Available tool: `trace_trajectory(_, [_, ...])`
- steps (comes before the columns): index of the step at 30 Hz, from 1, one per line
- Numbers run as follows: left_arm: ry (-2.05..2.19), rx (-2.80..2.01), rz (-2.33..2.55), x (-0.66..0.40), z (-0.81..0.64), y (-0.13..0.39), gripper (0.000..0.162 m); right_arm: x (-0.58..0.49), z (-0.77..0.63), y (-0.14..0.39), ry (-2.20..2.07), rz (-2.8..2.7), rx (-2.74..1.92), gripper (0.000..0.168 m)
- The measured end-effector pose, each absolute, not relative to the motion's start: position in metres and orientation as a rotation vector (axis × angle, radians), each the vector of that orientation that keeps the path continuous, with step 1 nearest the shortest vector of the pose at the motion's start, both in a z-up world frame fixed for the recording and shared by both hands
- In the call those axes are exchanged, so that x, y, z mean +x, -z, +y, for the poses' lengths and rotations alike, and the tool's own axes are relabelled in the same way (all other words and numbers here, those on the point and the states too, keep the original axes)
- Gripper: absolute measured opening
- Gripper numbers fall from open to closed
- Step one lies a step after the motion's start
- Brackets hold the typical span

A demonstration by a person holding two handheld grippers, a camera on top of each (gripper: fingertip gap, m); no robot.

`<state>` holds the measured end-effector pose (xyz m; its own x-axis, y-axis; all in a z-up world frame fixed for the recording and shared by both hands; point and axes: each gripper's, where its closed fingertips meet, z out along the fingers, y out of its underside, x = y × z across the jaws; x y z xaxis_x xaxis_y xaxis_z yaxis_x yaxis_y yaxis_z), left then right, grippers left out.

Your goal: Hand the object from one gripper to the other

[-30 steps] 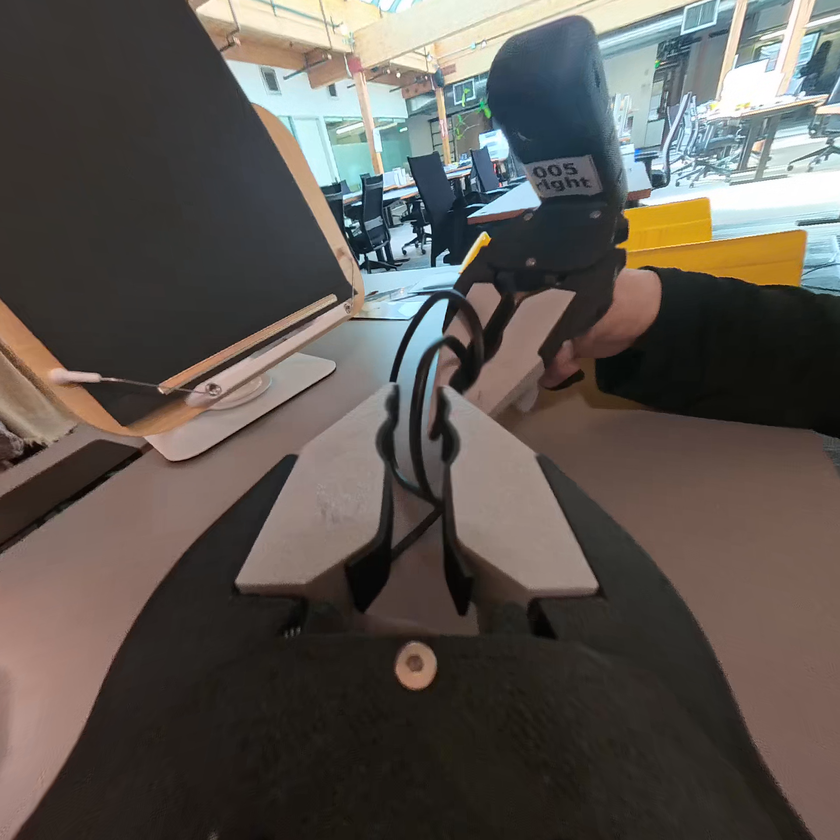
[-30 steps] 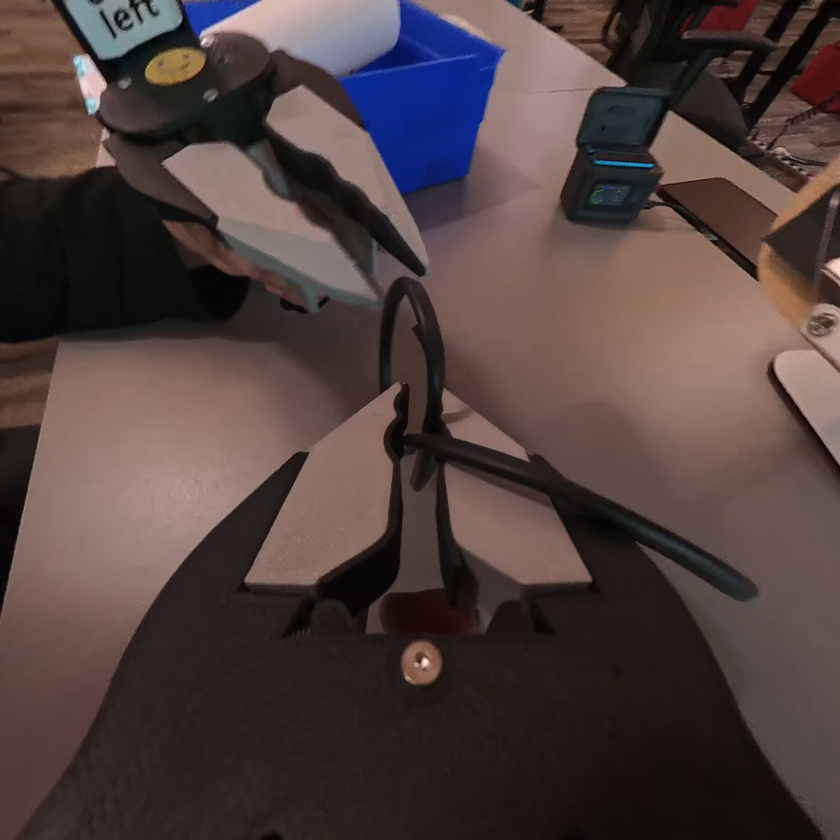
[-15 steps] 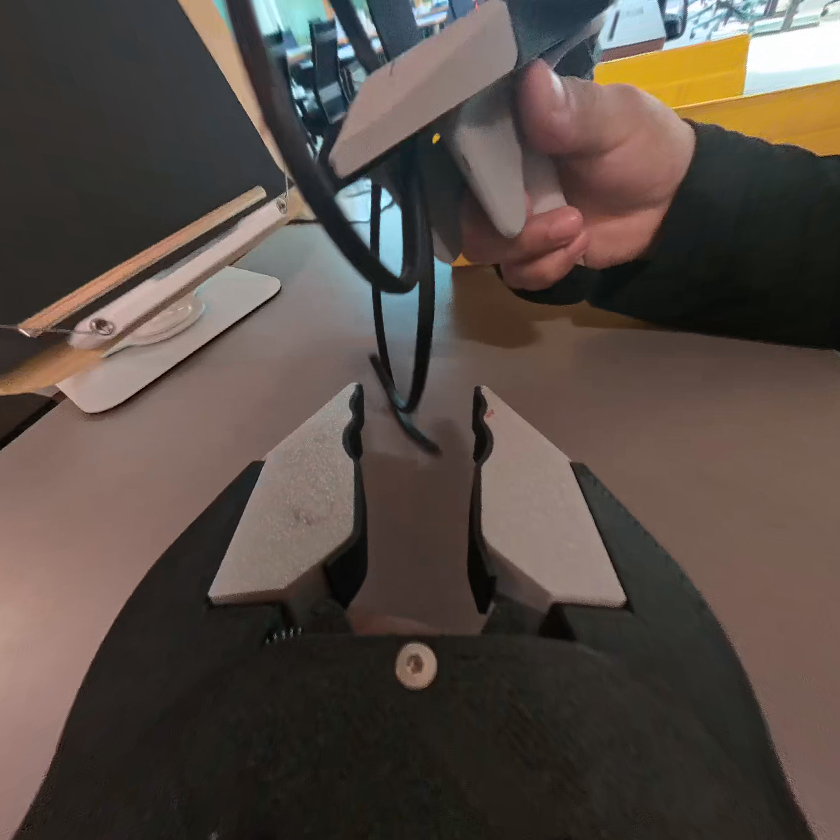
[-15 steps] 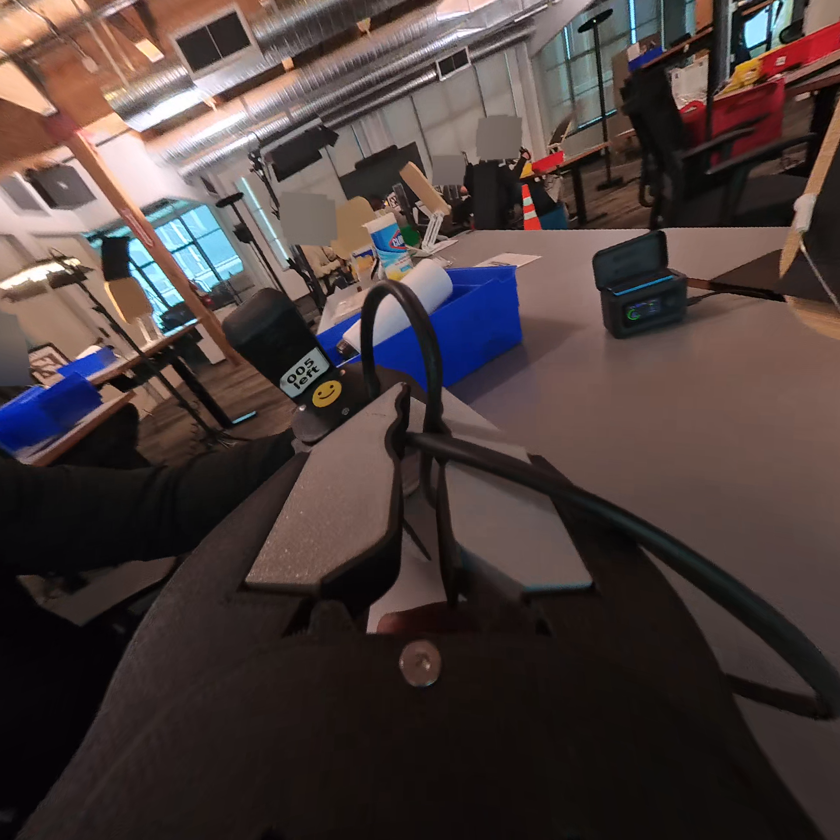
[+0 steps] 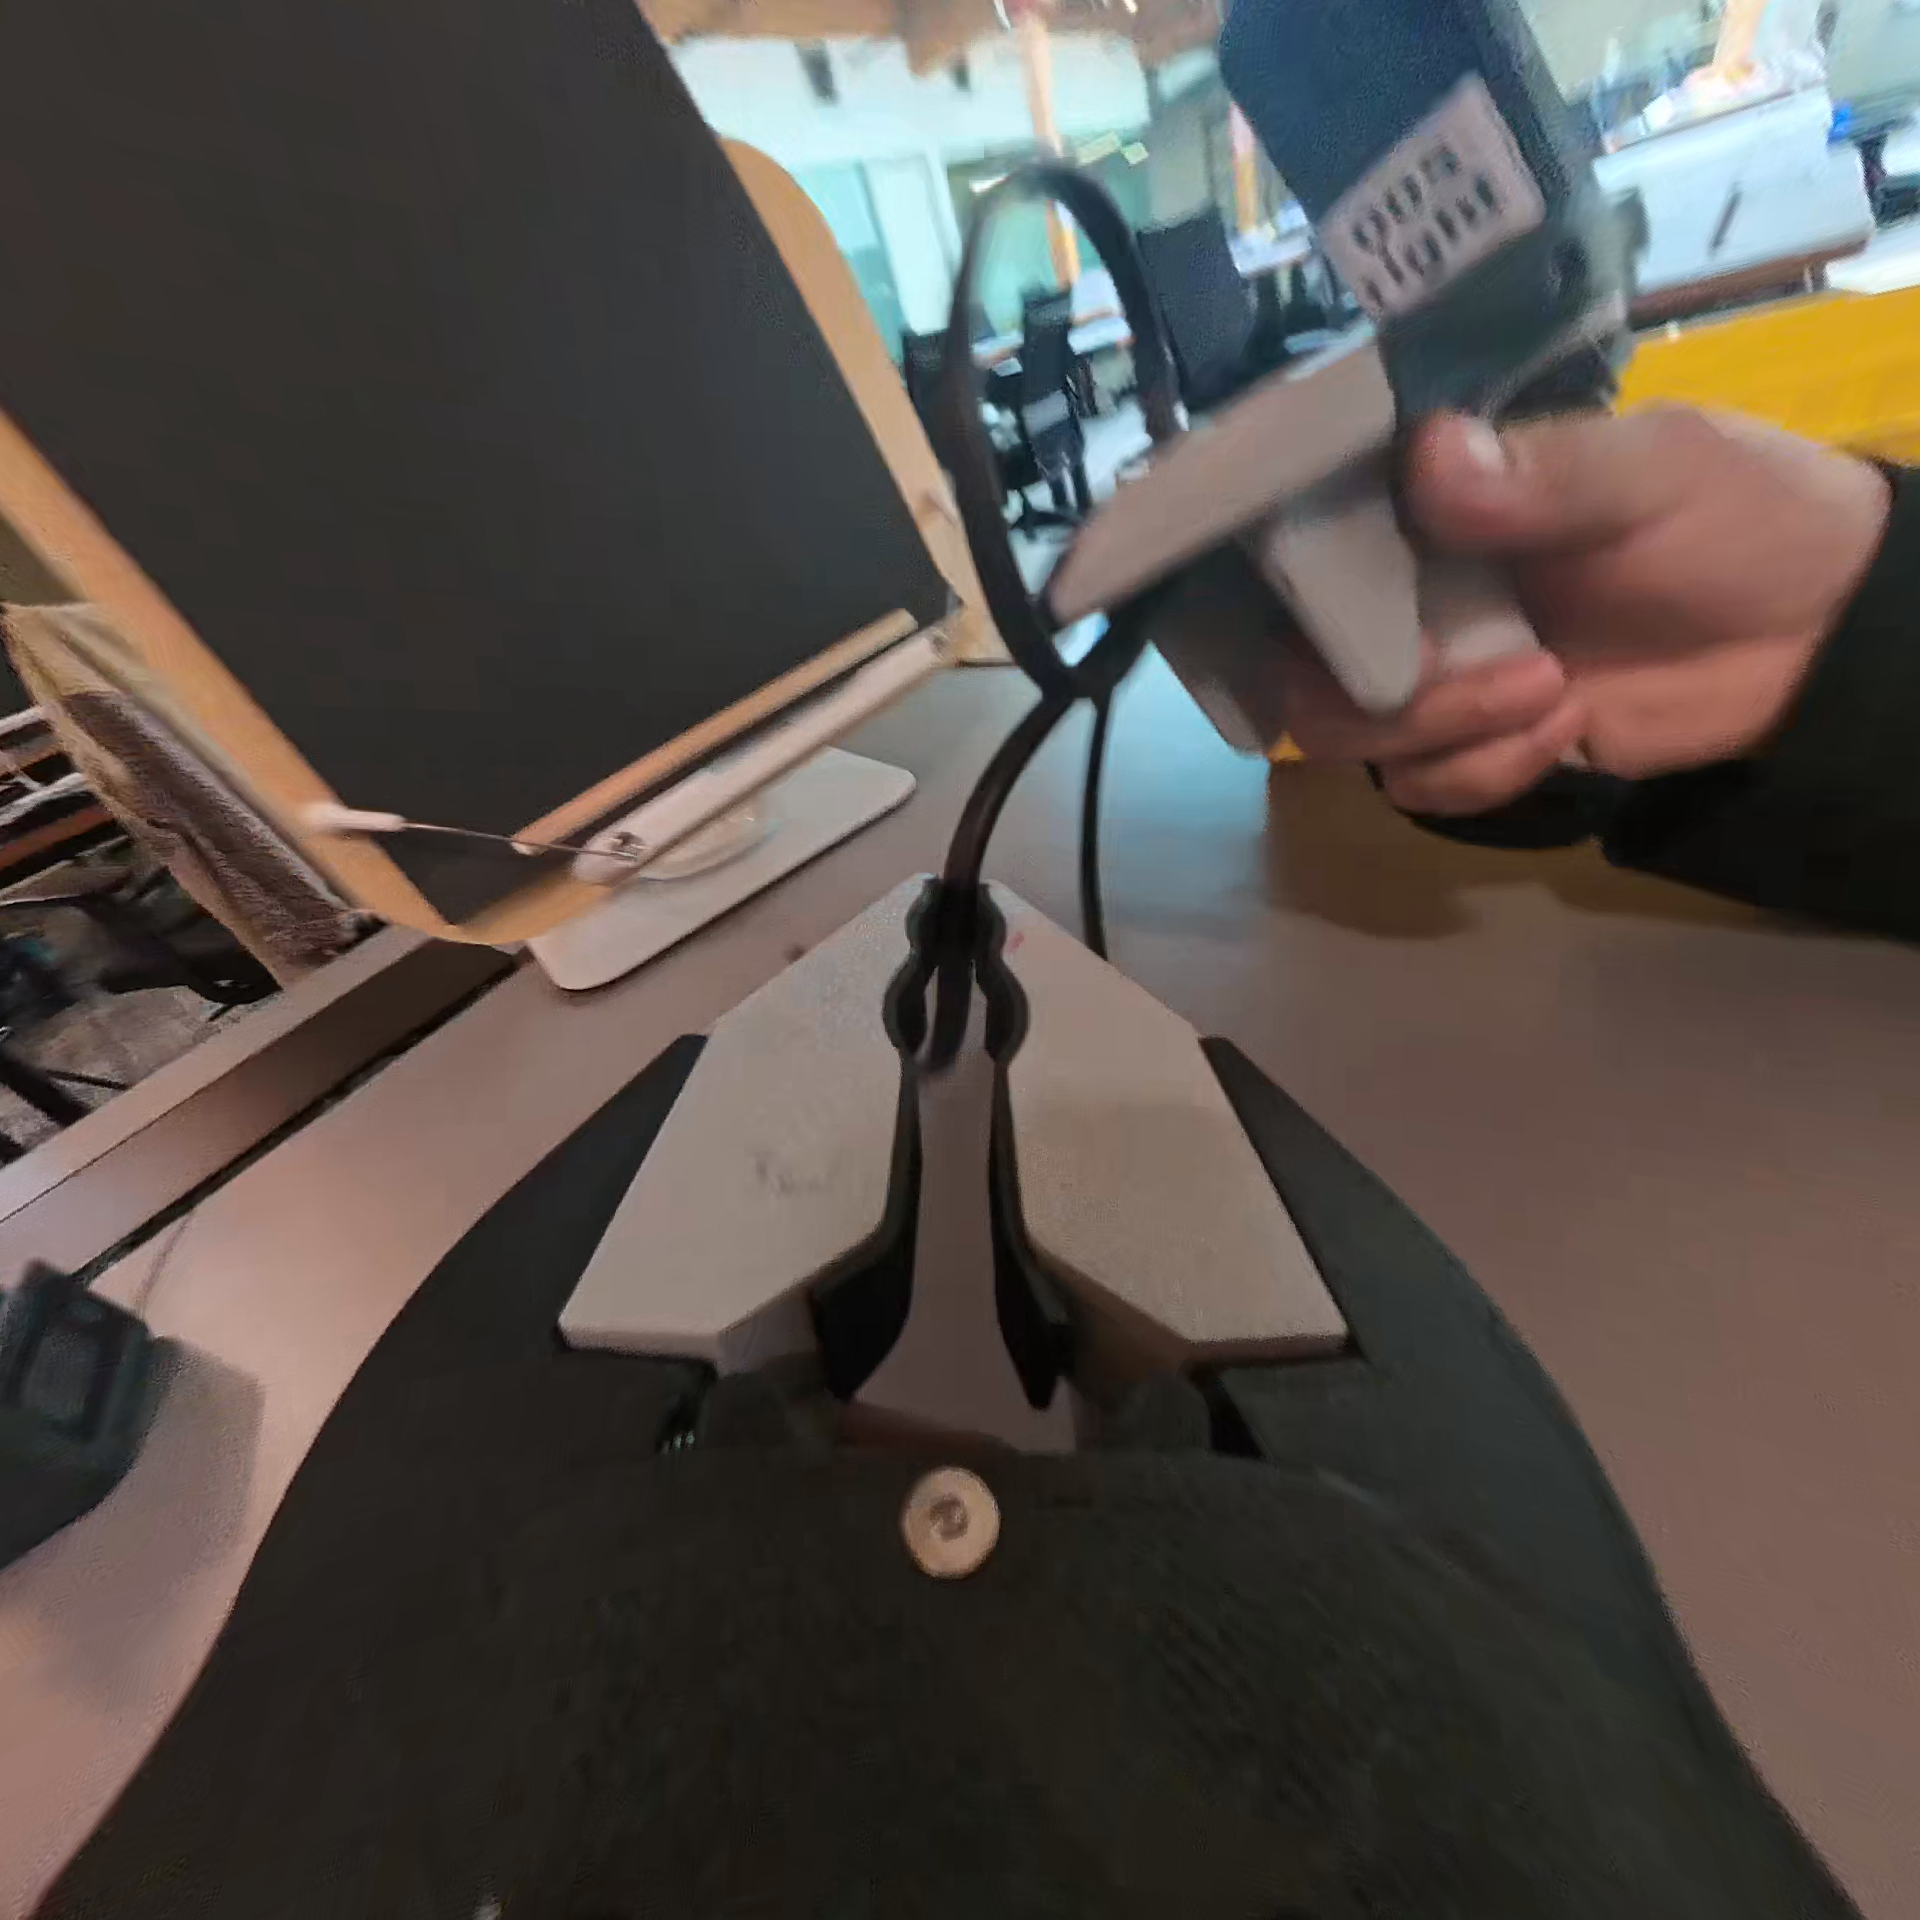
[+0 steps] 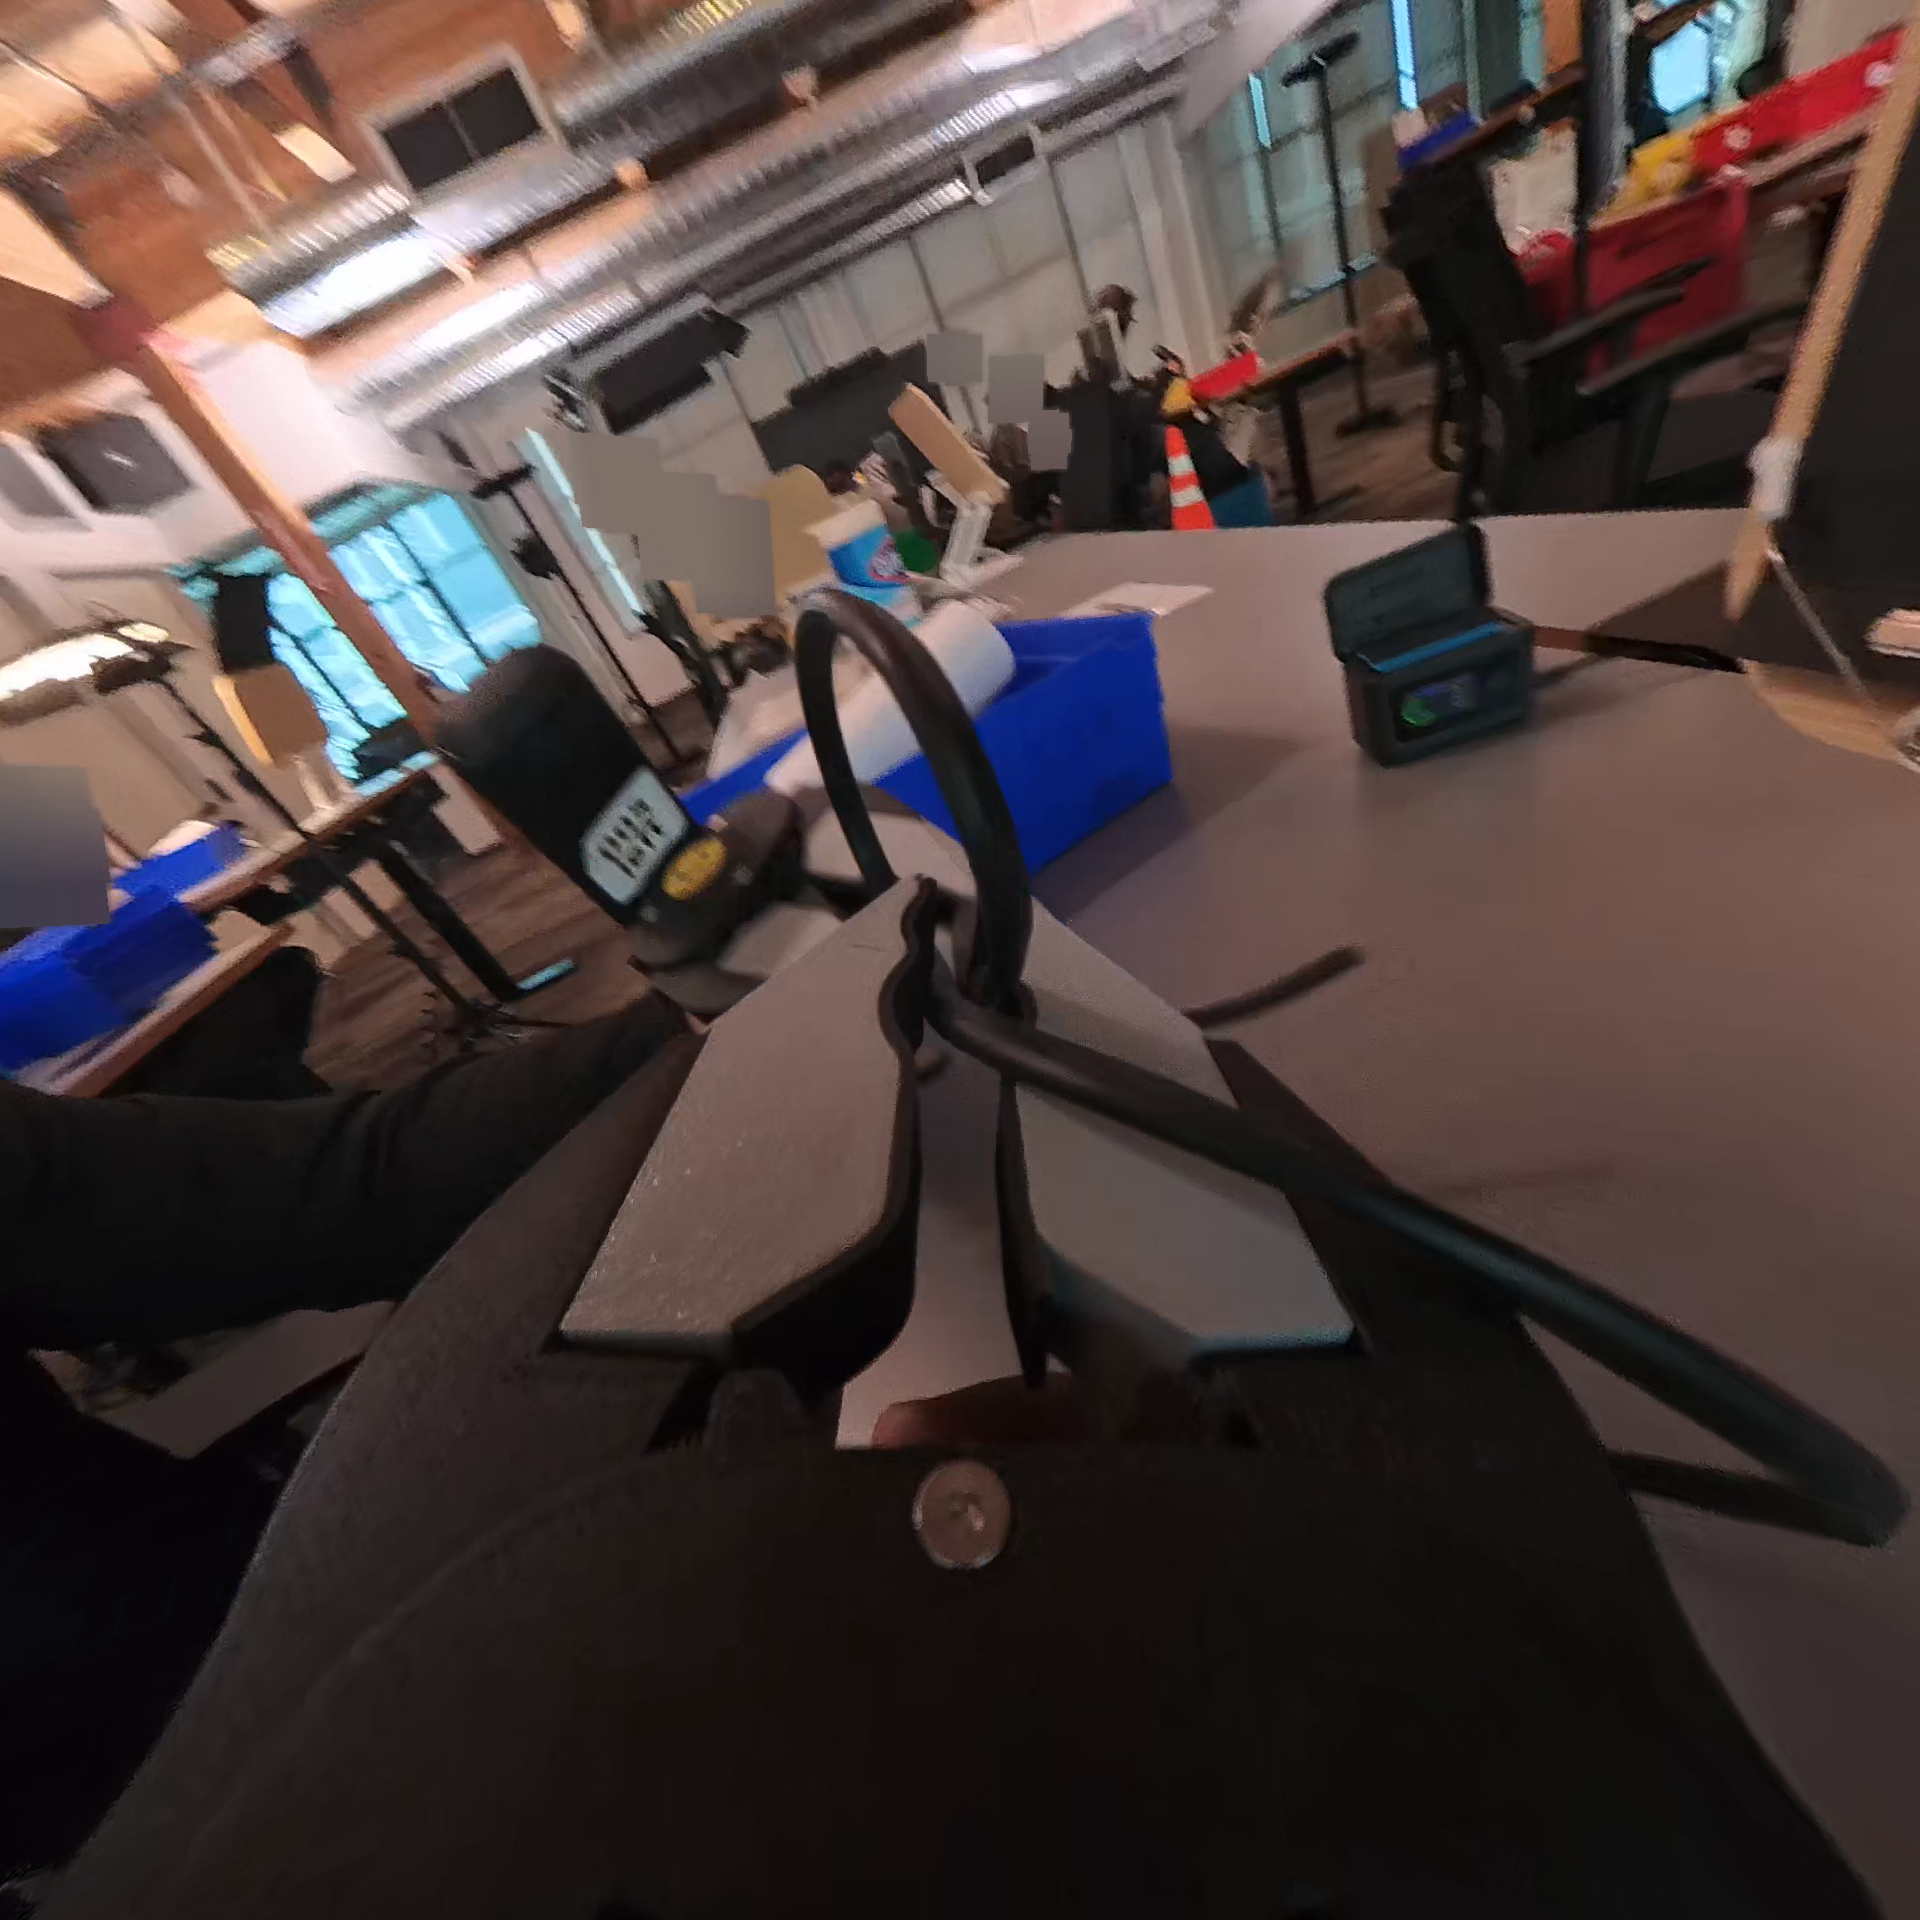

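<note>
Your left gripper (image 5: 954,940) is clamped on the black cable (image 5: 982,790), pinching it right at the fingertips, low over the grey table (image 5: 1558,1091). From that pinch the cable rises nearly upright, leaning slightly right, crosses itself, and arches in a tall loop above the table toward your right gripper (image 5: 1101,613). That one sits up and to the right of the left gripper, held by your right hand (image 5: 1621,613), with the loop's crossing just at its tips. In the right wrist view your right gripper (image 6: 961,977) is also closed on the black cable (image 6: 935,748): one loop stands upright beyond the tips, another strand trails back and to the right, and a loose end (image 6: 1278,982) lies flat on the grey table (image 6: 1558,935). Your left gripper (image 6: 707,883) shows left of the loop, in front of the blue bin (image 6: 1081,717).
</note>
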<state>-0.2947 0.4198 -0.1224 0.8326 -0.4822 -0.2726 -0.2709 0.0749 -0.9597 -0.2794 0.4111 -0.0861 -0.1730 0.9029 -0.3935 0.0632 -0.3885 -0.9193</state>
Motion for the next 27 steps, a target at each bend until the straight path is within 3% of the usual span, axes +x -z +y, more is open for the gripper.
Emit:
trace_trajectory(5, [0.136, -1.409, 0.599, -0.306, 0.413, 0.1, 0.0, -0.288, 0.41, 0.113, -1.539, -1.238, -1.545, 0.004])
trace_trajectory(15, [0.608, -1.409, 0.534, -0.286, 0.399, 0.092, 0.0, -0.29, 0.398, 0.124, -1.399, -1.393, -1.486, 0.005])
trace_trajectory(20, [0.68, -1.428, 0.555, -0.273, 0.397, 0.098, 0.0, -0.296, 0.377, 0.139, -1.38, -1.54, -1.468, 0.03])
trace_trajectory(27, [0.723, -1.393, 0.512, -0.274, 0.396, 0.09, 0.0, -0.305, 0.357, 0.156, -1.365, -1.664, -1.471, 0.029])
